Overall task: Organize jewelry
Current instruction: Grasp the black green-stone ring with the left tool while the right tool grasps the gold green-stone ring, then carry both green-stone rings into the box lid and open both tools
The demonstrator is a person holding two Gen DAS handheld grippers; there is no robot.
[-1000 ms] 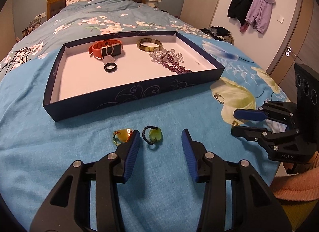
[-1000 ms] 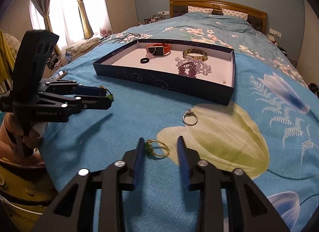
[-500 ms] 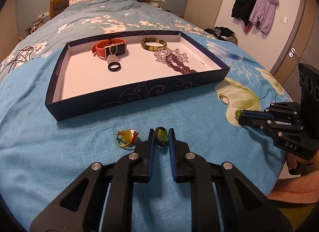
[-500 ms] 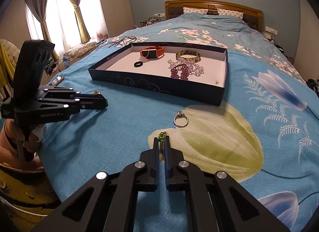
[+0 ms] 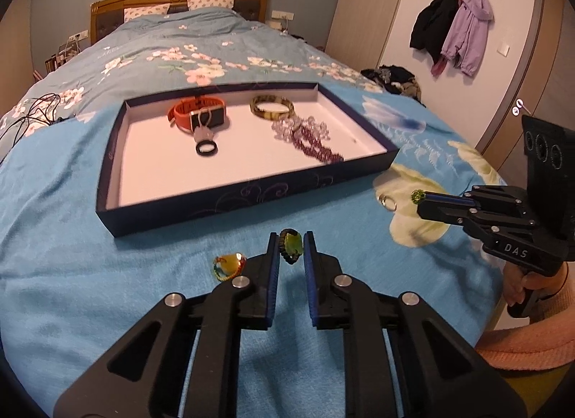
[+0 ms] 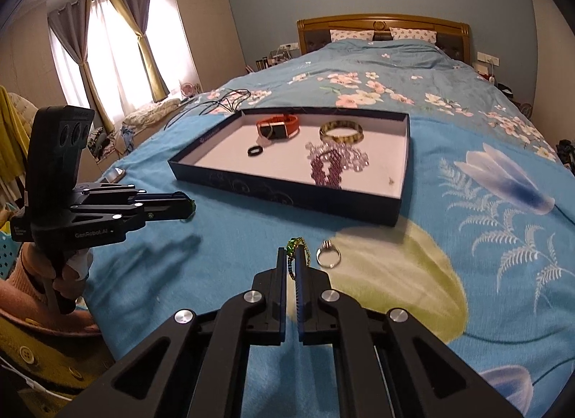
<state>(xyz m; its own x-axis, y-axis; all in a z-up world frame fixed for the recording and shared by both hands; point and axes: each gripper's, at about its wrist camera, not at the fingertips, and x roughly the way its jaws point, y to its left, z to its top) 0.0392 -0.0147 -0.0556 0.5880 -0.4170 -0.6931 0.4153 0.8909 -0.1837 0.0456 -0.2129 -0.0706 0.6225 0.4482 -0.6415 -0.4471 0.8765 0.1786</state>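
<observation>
- Left gripper (image 5: pixel 291 248) is clamped on a green bead ring (image 5: pixel 291 245) above the blue bedspread (image 5: pixel 90 292)
- Right gripper (image 6: pixel 294 260) pinches a gold ring with green stone (image 6: pixel 297 252)
- A silver ring (image 6: pixel 328 255) lies just beside it
- An amber ring (image 5: pixel 229 264) lies near the left fingers
- The navy tray (image 5: pixel 251 191) beyond holds an orange watch (image 5: pixel 197 114), bangle (image 5: pixel 272 107) and purple beads (image 5: pixel 316 147)

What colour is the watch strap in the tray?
Orange-red watch strap, clearest in the left wrist view, at the tray's far side.

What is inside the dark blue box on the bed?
Inside the dark blue box: an orange watch, a black ring, a brown bangle, clear and purple beads. The near wall hides a floor strip.
</observation>
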